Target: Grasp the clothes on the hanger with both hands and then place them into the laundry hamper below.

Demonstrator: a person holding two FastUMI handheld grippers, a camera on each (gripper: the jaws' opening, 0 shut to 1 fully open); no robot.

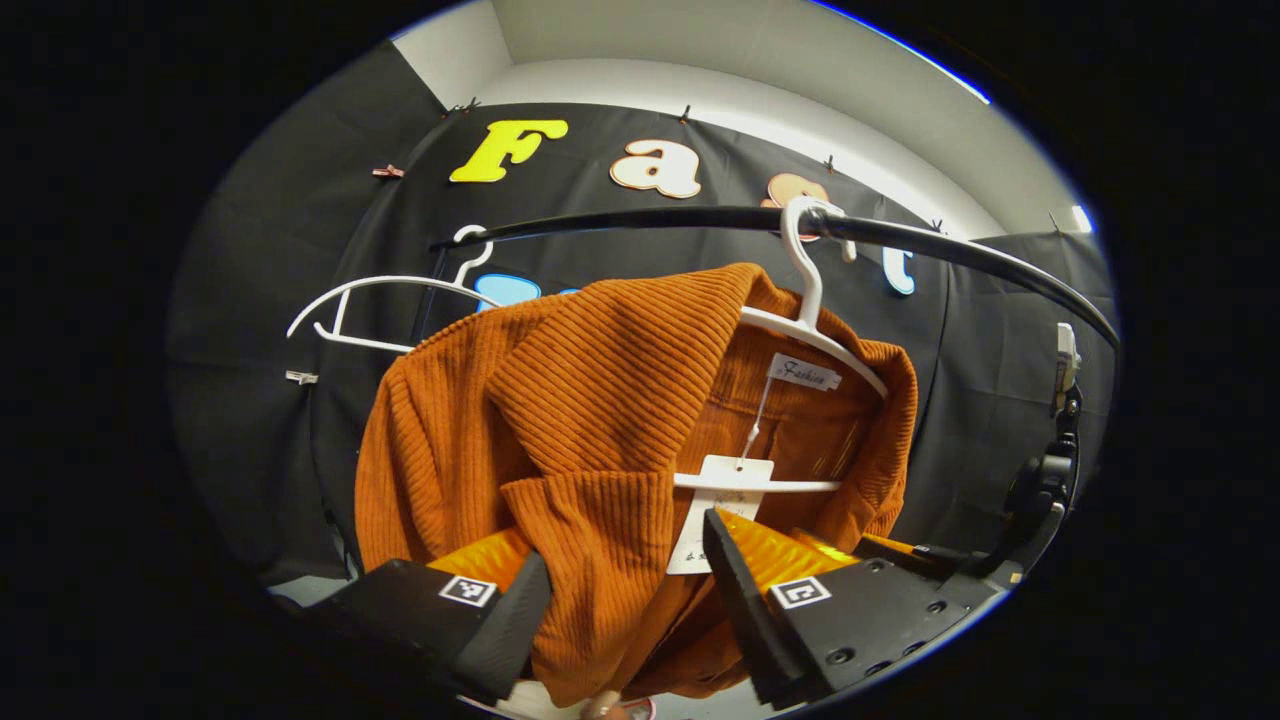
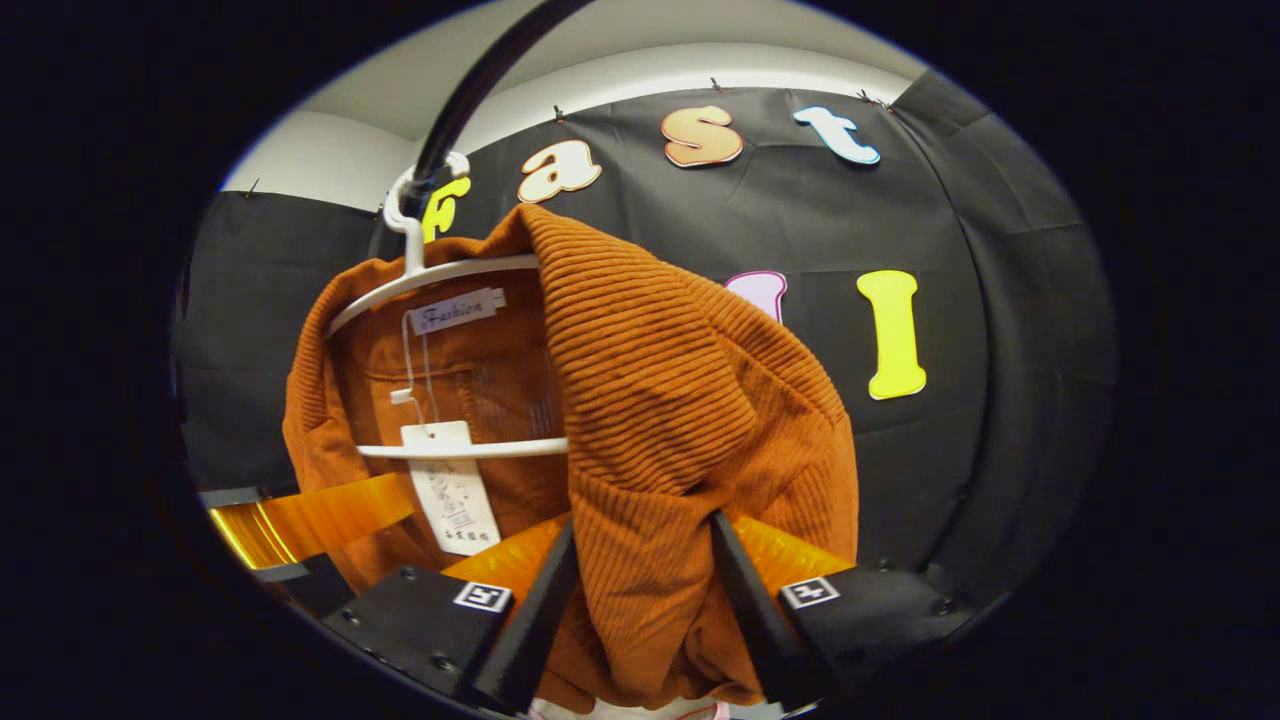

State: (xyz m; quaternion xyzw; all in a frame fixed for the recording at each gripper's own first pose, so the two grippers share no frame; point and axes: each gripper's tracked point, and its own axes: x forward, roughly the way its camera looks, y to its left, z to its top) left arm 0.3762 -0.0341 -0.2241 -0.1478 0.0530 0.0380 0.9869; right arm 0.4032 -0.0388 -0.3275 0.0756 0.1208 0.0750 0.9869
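- Black cloth hangs behind a dark rail that runs across the booth under a white ceiling.
- On the rail hangs a white hanger, and on it an orange ribbed garment, draped over both shoulders with the collar folded outward; it is not yet lifted off.
- Left tool: its two fingers stand on either side of a hanging fold of the garment's front and seem to press it, so I judge it clamped on the cloth, low down, below the hanger's crossbar.
- Right tool: likewise on a fold on the other side, fingers at each edge of it, apparently gripping.
- Holding both front panels low likely lets the pair pull the garment off the hanger together.
- In the way: the hanger's shoulders inside the cloth, and its hook over the rail, may catch.
- A paper tag dangles on a string near the left tool's finger.
- A second, bare hanger hangs farther along the rail.
- No hamper can be made out.
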